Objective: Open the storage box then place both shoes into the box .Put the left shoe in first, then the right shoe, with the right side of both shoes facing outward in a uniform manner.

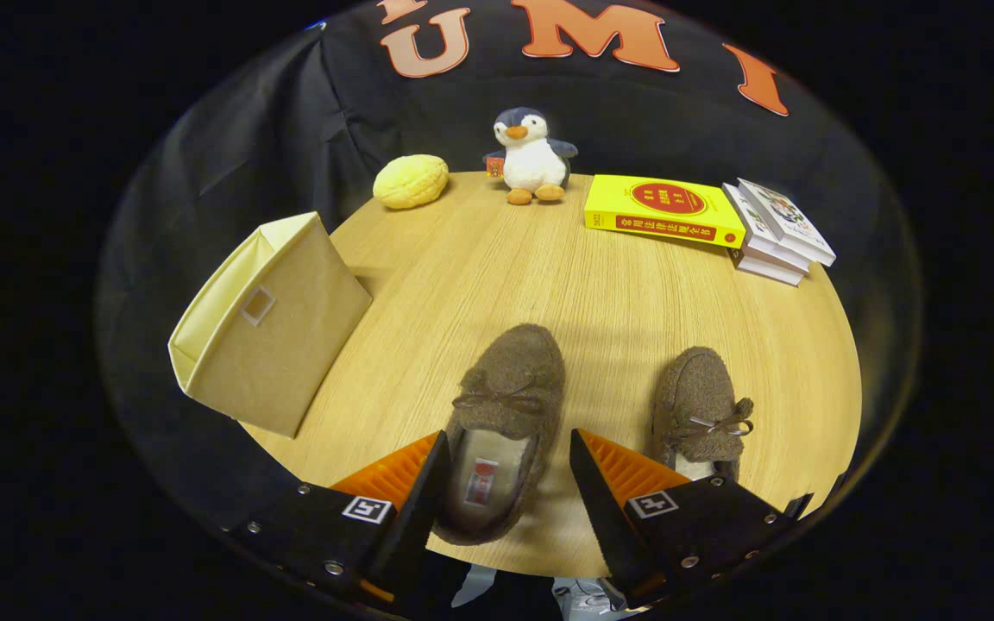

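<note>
My hand-held gripper (504, 479) gapes wide, empty, straddling the left shoe (506, 423), whose length points toward twelve o'clock, heel nearest me.

Left shoe (504, 423) between hand-held gripper (506, 457) fingers, right shoe (701, 405) right, box (268, 328) left.

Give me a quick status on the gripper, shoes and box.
Gripper open, fingers straddling left shoe, not pressing. Right shoe beside it on table. Storage box off to the left, nothing between.
</note>
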`<state>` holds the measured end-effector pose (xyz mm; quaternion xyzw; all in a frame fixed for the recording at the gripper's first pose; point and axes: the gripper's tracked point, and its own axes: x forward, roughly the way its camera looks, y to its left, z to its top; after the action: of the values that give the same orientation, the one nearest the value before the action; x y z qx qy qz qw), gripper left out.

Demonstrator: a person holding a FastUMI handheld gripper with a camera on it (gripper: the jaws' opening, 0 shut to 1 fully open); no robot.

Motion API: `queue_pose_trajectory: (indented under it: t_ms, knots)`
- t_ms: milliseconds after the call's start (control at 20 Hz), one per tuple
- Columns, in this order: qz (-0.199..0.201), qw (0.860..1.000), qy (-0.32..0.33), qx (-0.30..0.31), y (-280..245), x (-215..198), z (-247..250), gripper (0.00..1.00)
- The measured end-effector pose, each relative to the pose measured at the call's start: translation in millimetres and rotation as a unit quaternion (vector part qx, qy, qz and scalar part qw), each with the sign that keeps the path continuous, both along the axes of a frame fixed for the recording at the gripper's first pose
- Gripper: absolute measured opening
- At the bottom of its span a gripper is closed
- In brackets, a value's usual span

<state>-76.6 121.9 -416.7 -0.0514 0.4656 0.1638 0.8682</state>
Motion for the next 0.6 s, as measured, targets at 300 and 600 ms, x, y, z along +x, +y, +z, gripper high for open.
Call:
queue_pose_trajectory:
  t_ms: [300,600]
  knots:
    - [-0.001,0.999,-0.008,-0.05,-18.4,16.7,-48.8,0.69]
    - [-0.023,0.998,-0.015,-0.048,-11.9,37.2,-74.8,0.38]
